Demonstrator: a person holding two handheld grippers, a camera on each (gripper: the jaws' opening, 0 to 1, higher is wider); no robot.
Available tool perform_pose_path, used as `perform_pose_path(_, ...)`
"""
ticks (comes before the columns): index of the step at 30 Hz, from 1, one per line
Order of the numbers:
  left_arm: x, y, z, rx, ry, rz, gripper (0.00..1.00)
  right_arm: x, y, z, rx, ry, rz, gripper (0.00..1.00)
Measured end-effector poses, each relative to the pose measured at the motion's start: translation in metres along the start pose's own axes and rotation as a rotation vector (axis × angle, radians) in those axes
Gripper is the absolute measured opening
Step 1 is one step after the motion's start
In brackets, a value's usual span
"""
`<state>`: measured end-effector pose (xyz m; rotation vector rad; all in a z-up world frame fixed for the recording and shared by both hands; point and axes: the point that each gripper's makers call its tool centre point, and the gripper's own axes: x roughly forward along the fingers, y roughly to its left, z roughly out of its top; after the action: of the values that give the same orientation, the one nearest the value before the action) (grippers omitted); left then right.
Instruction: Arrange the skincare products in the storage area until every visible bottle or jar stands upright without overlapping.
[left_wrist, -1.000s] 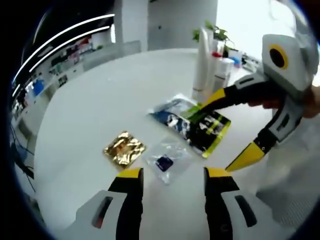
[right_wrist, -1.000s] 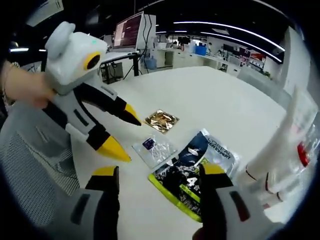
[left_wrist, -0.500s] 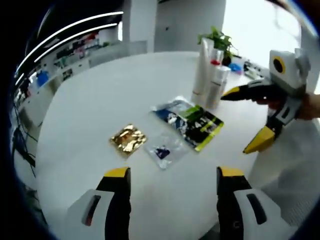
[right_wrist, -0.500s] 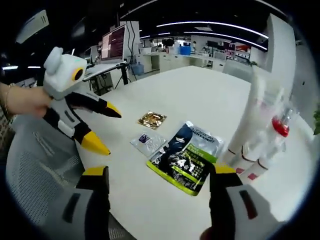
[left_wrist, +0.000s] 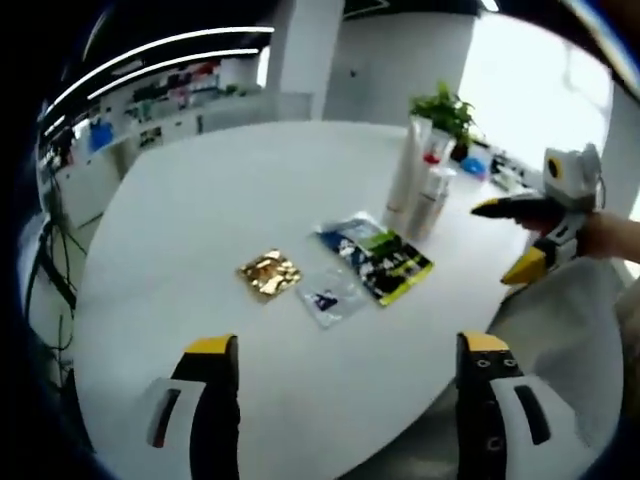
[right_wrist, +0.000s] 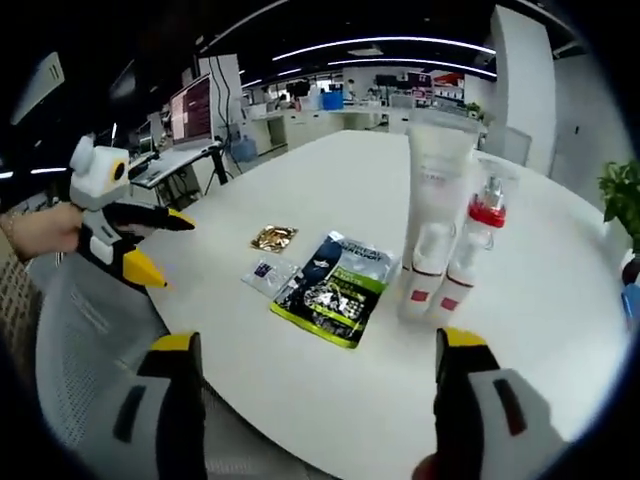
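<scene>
Several white skincare bottles and a tall tube stand upright together on the round white table. In the right gripper view the tall tube rises behind a red-capped bottle and two small bottles. A black-and-green pouch, a clear sachet and a gold sachet lie flat beside them. My left gripper is open, off the table's near edge. My right gripper is open too, holding nothing.
A grey mesh chair back sits under the grippers at the table's edge. A potted plant stands behind the bottles. Desks and a monitor fill the room beyond.
Both grippers have drawn back from the items, so the table looks smaller and farther. The bottles, pouch and sachets have not moved. Nothing was taken hold of.
</scene>
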<state>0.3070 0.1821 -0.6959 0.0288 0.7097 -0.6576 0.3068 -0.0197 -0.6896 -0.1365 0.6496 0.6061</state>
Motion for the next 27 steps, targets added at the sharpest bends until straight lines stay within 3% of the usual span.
perform_pose_path(8,-0.020,-0.002,0.000,-0.004,-0.011,0.006,0.97,-0.013,-0.002,0.000,0.029,-0.017,-0.019,0.99)
perform_pose_path(16,-0.037,-0.004,-0.008,-0.019,-0.016,0.031,0.97,-0.025,0.000,-0.004,0.052,-0.036,-0.029,0.99)
perform_pose_path(27,-0.043,-0.002,-0.010,-0.004,-0.024,0.070,0.97,-0.030,0.004,-0.002,0.079,-0.081,-0.038,0.99)
